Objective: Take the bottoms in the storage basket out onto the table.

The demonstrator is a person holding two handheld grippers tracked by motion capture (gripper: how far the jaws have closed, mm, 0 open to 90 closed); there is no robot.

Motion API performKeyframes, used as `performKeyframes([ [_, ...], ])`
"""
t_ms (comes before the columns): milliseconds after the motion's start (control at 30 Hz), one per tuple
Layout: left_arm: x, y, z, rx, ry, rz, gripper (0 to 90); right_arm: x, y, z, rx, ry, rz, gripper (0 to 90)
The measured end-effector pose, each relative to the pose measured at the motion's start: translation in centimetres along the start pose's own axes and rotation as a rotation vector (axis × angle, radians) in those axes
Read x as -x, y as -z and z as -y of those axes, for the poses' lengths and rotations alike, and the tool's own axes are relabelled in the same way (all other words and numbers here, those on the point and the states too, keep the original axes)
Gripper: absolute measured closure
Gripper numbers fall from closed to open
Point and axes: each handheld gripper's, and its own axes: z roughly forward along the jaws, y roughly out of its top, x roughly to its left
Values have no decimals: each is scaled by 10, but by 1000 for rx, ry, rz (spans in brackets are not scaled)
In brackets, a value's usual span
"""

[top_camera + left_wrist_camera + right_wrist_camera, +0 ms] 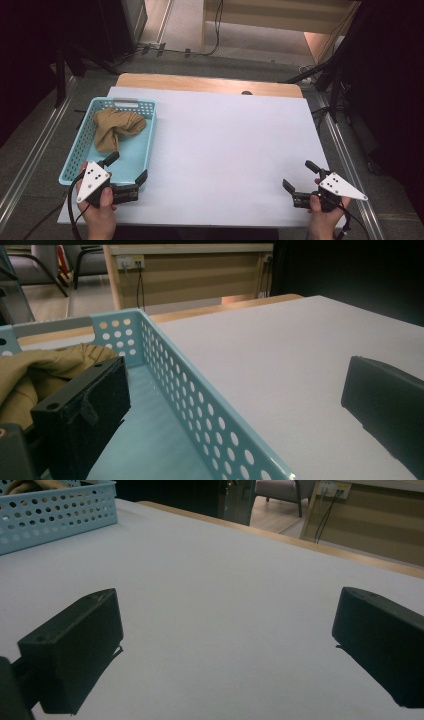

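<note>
the left gripper (128,173) straddles the blue basket (148,145) wall at the bench's (225,150) near left corner, jaws released. a tan cloth (116,128) lies inside. the right gripper (300,176) rests released near the near right corner.

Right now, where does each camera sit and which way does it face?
High view: above the near edge, looking forward and down on the table; both hands, left gripper, right gripper.
Left gripper view: astride the blue basket wall, facing the tan cloth; open jaws.
Right gripper view: low over the table, facing the far edge; open jaws.
Shared: basket and cloth in all three.
</note>
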Motion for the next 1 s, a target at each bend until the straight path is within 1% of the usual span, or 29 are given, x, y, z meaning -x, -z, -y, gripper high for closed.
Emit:
performKeyframes([
  [67, 0, 0, -4, 1, -8, 6, 0, -1, 0, 1, -2, -1, -1, 0],
  [133, -2, 0, -11, -4, -20, 4, 0, -2, 0, 1, -4, -1, -5, 0],
  [167, -2, 0, -11, -4, -20, 4, 0, -2, 0, 1, -4, -1, -5, 0],
  [233, -4, 2, -19, 1, -24, 4, 0, -2, 0, 2, -8, -3, -11, 0],
  [267, -4, 2, -19, 1, -24, 4, 0, -2, 0, 2, -8, -3, -11, 0],
  [367, -7, 3, -27, -2, -30, 1, 0, -4, 0, 1, -4, 8, -15, 0],
  [400, -9, 4, -31, 0, -22, -4, 0, -5, 0, 1, -4, 8, -16, 0],
  [500, -14, 7, -41, 1, -21, -8, 0, -6, -1, 1, -2, 20, -17, 0],
  [533, -18, 8, -49, -1, -28, -17, 0, -6, 0, 1, 1, 16, -17, 0],
  [567, -18, 8, -49, -1, -28, -17, 0, -6, 0, 1, 1, 16, -17, 0],
  [667, -25, 8, -59, 1, -23, -29, 0, -7, 0, 0, 9, 20, -24, 0],
  [800, -33, 5, -71, -2, -17, -31, 0, -8, 0, 0, 11, 22, -22, 0],
  [833, -36, 2, -77, -7, -22, -31, 0, -9, 1, -1, 10, 19, -21, 0],
  [900, -37, 0, -79, -13, -26, -29, 0, -9, 1, -1, 12, 19, -22, 0],
  [967, -43, -5, -87, -19, -18, -28, 0, -9, 2, 0, 16, 13, -32, 0],
  [1000, -43, -5, -87, -19, -18, -28, 0, -9, 2, 0, 16, 13, -32, 0],
])
